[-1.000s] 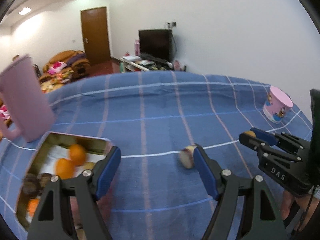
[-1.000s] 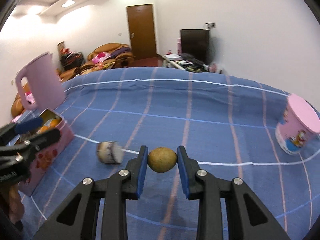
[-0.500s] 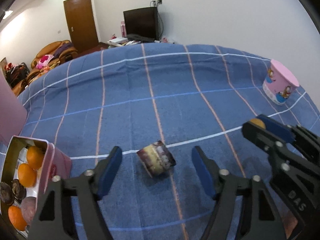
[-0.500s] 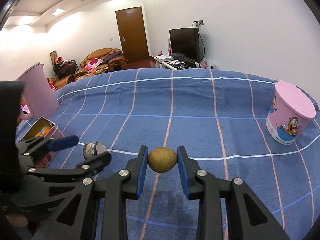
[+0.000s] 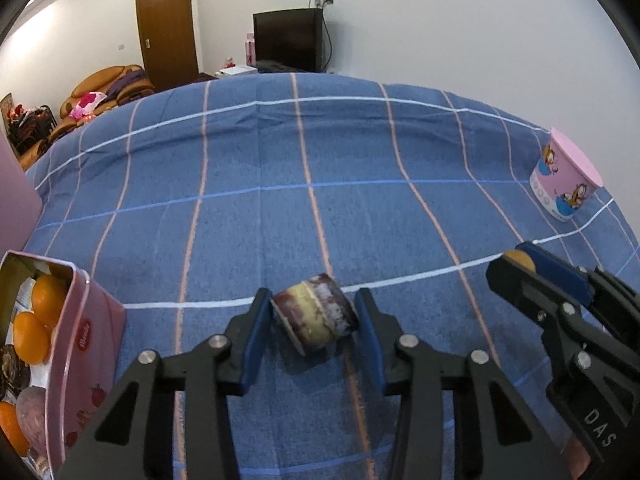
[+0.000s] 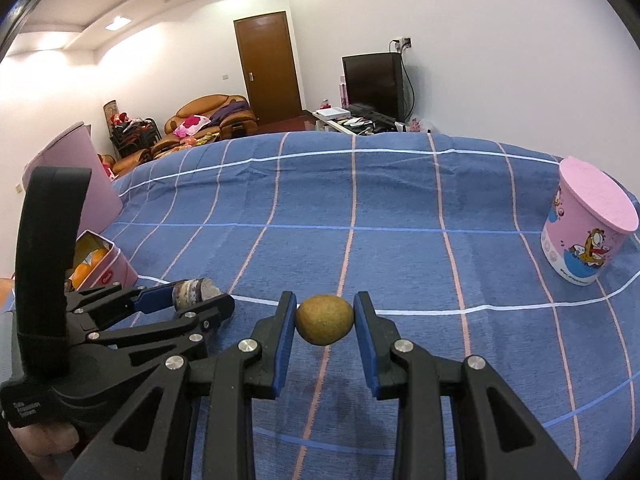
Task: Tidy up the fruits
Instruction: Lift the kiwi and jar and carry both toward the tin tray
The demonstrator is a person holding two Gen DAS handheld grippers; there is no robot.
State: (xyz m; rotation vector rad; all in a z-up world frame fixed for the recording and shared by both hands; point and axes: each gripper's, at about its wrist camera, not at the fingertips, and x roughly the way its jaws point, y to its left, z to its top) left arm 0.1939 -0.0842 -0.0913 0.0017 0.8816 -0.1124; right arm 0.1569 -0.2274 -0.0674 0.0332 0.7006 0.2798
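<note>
A: Left view: the left tongs (image 5: 314,330) bracket the fruit chunk (image 5: 316,322), pads touching it; the tin (image 5: 86,344) sits to their left.

B: Right view: the right tongs (image 6: 325,320) clamp the brown fruit (image 6: 325,319). Each should lift straight, squeezing gently.

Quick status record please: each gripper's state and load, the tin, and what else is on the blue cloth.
left gripper: closed around the purple-and-cream cut fruit piece, which lies low over the cloth
right gripper: shut on the brown kiwi-like fruit, held above the cloth
pink tin: open, left of the left gripper; holds oranges and darker fruits
pink cartoon cup: upside down, far right on the cloth
pink pitcher: behind the tin, far left
blue checked cloth: covers the whole surface
</note>
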